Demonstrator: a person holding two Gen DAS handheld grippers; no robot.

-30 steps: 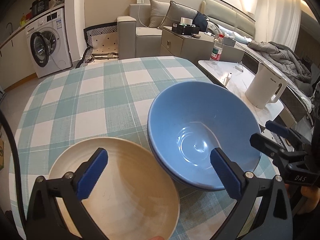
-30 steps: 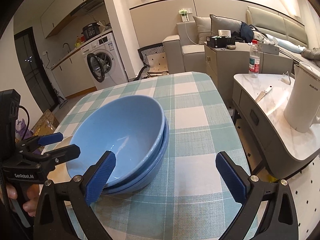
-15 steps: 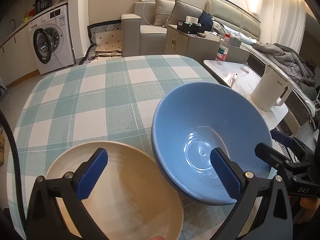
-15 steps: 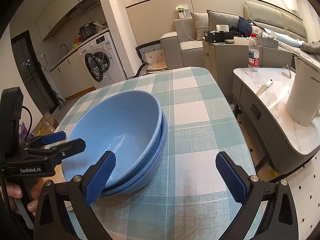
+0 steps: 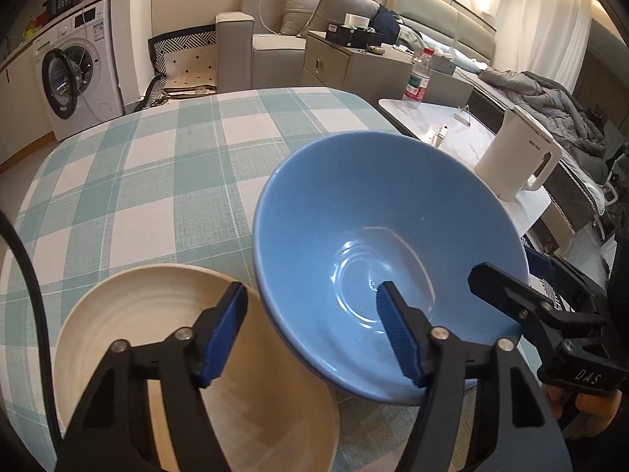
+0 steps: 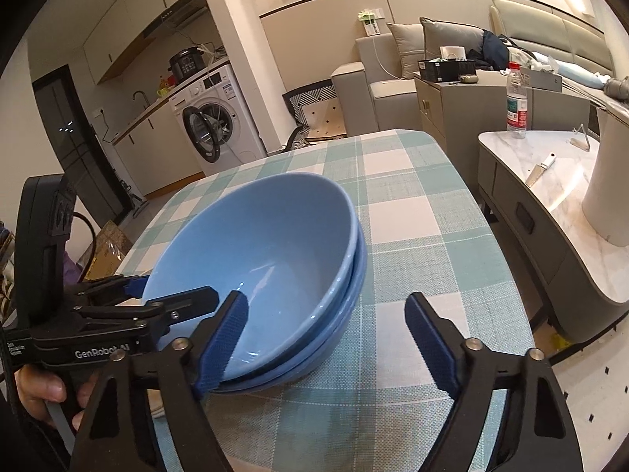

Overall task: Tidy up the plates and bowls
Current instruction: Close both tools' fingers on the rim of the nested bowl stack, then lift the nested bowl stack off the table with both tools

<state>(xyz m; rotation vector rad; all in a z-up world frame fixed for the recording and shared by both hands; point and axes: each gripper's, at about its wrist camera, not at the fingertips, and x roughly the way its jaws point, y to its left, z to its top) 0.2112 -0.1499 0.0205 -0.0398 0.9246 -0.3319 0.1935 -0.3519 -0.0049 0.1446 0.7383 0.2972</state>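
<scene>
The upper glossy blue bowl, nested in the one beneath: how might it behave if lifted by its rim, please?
The upper glossy blue bowl looks glazed, so probably slippery between pads. It sits tilted in the lower blue bowl, so it may rock or drag that one. It looks ceramic: likely stiff, fairly heavy, chippable.

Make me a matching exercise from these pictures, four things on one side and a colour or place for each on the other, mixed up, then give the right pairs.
Things:
1. top bowl
2. plate
3. kettle
4. water bottle

Colour or place:
A. cream, on the checked tablecloth beside the bowls
B. white, on the marble side table
C. blue, nested in another bowl
D. clear with a red cap, at the side table's far edge

Pairs: 1-C, 2-A, 3-B, 4-D
</scene>
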